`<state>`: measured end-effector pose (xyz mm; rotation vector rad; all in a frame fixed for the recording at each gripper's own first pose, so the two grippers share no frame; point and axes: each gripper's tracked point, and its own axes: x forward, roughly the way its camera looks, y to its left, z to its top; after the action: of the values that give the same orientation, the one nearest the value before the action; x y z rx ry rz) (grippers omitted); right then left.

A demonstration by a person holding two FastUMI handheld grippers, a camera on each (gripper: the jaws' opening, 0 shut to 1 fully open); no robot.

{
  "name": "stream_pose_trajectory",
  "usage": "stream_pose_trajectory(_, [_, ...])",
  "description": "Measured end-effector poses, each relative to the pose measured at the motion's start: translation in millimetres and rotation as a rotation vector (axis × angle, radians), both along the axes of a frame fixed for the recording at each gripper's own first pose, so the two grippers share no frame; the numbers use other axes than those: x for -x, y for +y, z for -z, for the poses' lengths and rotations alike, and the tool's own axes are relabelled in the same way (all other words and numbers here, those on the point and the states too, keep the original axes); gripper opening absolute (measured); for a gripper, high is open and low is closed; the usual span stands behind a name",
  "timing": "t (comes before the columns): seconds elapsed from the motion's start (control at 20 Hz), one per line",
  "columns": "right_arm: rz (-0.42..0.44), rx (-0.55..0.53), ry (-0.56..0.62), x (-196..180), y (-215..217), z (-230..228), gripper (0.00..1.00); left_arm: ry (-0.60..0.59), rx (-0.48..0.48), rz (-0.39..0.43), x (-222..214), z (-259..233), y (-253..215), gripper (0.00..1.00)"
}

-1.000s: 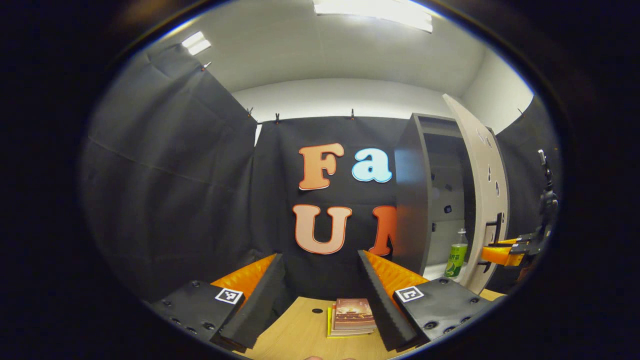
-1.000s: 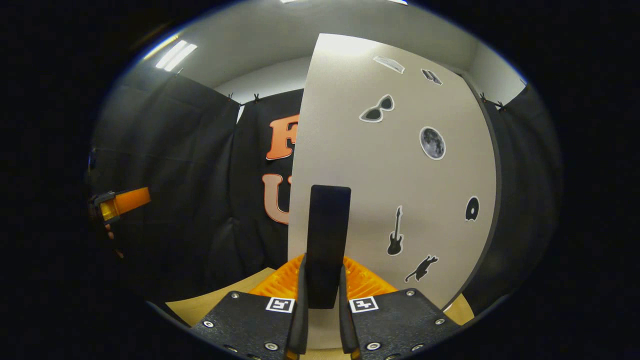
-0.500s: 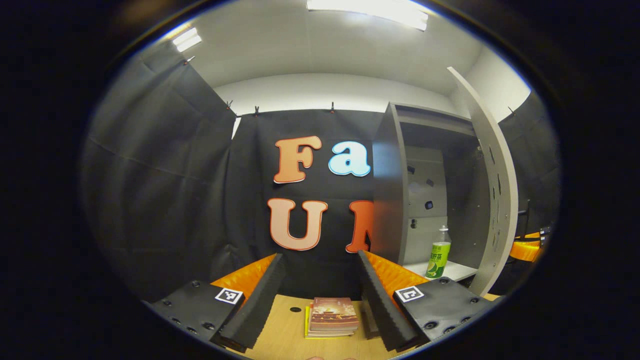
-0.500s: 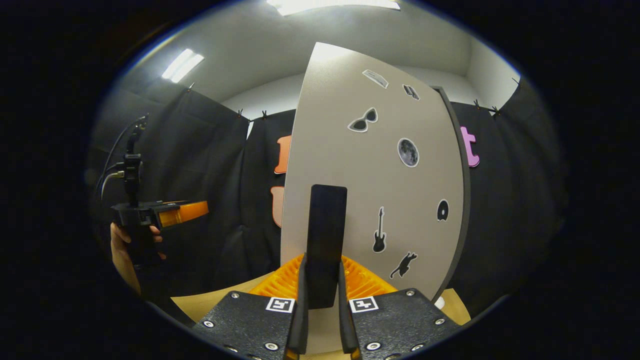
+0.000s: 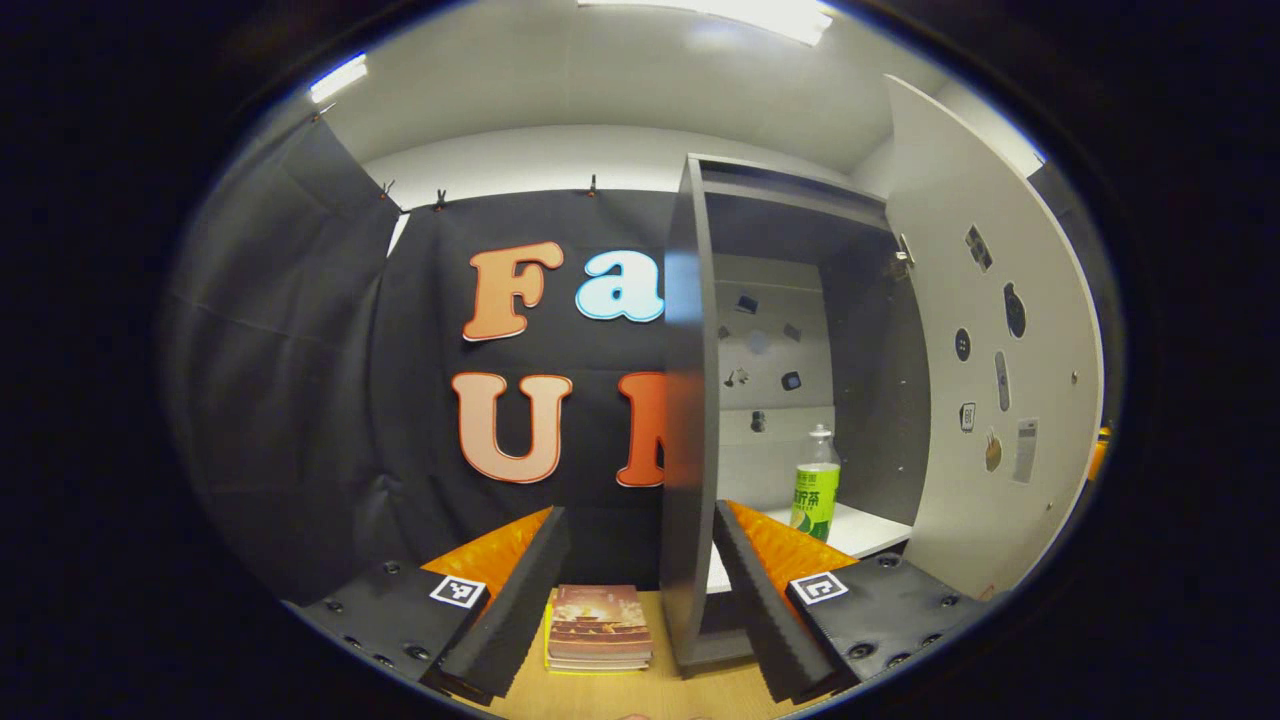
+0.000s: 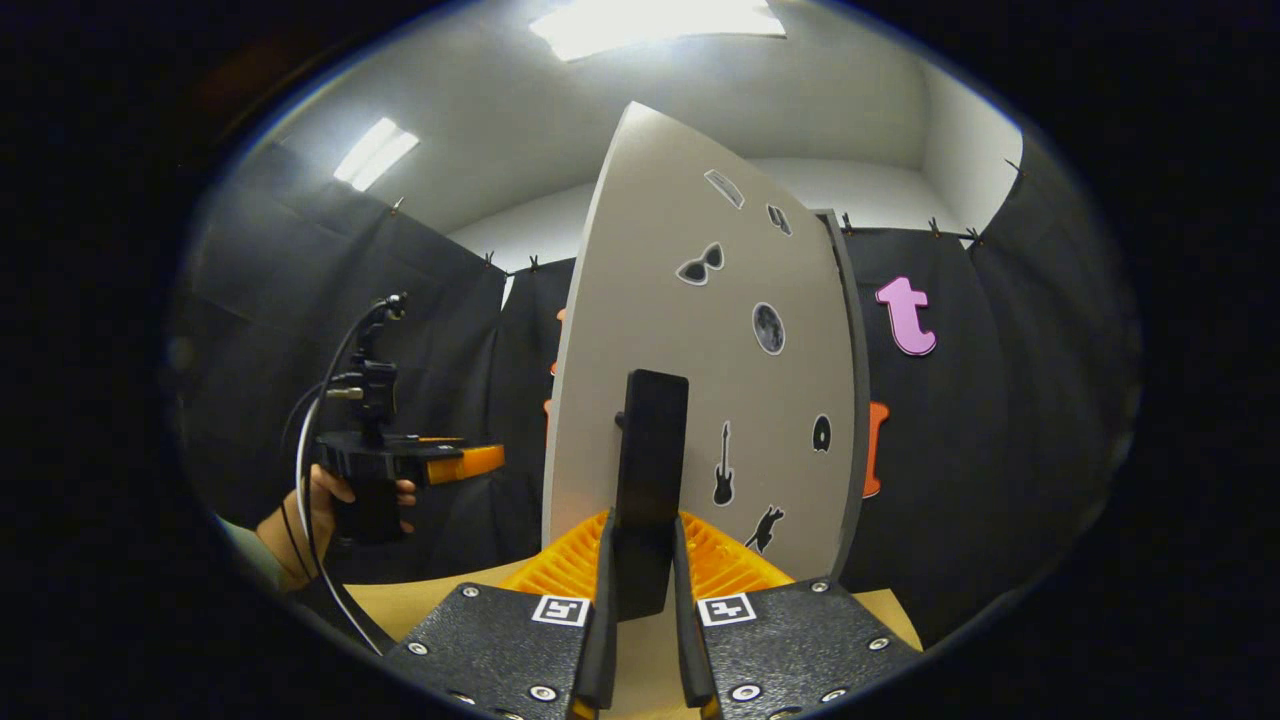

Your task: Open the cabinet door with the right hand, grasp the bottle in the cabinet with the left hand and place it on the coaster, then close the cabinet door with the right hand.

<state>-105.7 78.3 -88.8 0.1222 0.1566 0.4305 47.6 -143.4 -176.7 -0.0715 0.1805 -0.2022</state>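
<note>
A: Room and surface?
B: Booth hung with black cloth, white ceiling with lit panels. Wooden table (image 5: 620, 690), light grain. A grey cabinet (image 5: 690, 420) stands on it against the back cloth.

A: Items on the table?
B: One small stack of books (image 5: 598, 625), lying flat just left of the cabinet's near side wall, seen between the left gripper's fingers.

A: Cabinet door?
B: Cabinet door (image 6: 690, 380) swung wide open; small stickers on both its faces. A dark handle (image 6: 650, 480) stands upright on its outer face.

A: Right gripper?
B: Right gripper (image 6: 642, 610) clamped on that handle, both fingers pressing its sides.

A: Left gripper?
B: Left gripper (image 5: 640, 585) spread wide, nothing between the fingers. It points at the cabinet's near wall, which stands partly between it and the shelf. In the right gripper view it appears at the left, held in a hand (image 6: 325, 505), with a cable hanging from it.

A: The bottle?
B: Bottle (image 5: 817, 485) with a green label, upright on the white shelf (image 5: 860, 528) inside the cabinet, well apart from both grippers.
</note>
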Motion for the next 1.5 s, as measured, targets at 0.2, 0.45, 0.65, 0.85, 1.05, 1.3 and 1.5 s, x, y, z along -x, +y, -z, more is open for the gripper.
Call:
stream_pose_trajectory(0.2, [0.036,0.031,-0.038,8.9,-30.2,-3.3,0.25,0.016,0.026,0.067,-5.8,14.4,-55.1,0.94])
stream_pose_trajectory(0.45, [0.026,0.047,-0.120,22.4,-58.6,-3.1,0.31,0.061,-0.011,0.150,-19.8,50.9,-122.4,0.94])
stream_pose_trajectory(0.65, [0.043,0.101,-0.103,31.9,-80.4,9.0,0.32,0.095,-0.007,0.189,-39.6,70.3,-171.8,0.95])
stream_pose_trajectory(0.85, [0.060,0.117,-0.143,45.4,-104.5,1.8,0.33,0.112,0.006,0.203,-63.8,83.4,-204.6,0.95])
stream_pose_trajectory(1.05, [0.084,0.093,-0.137,39.7,-107.7,2.8,0.31,0.123,0.007,0.197,-86.2,95.7,-232.3,0.95])
stream_pose_trajectory(1.3, [0.106,0.072,-0.176,42.2,-122.4,-0.6,0.30,0.116,0.014,0.177,-115.9,108.5,-253.6,0.96])
stream_pose_trajectory(1.5, [0.132,0.024,-0.174,38.6,-145.0,2.9,0.34,0.157,0.034,0.121,-136.6,128.3,-258.9,0.96])
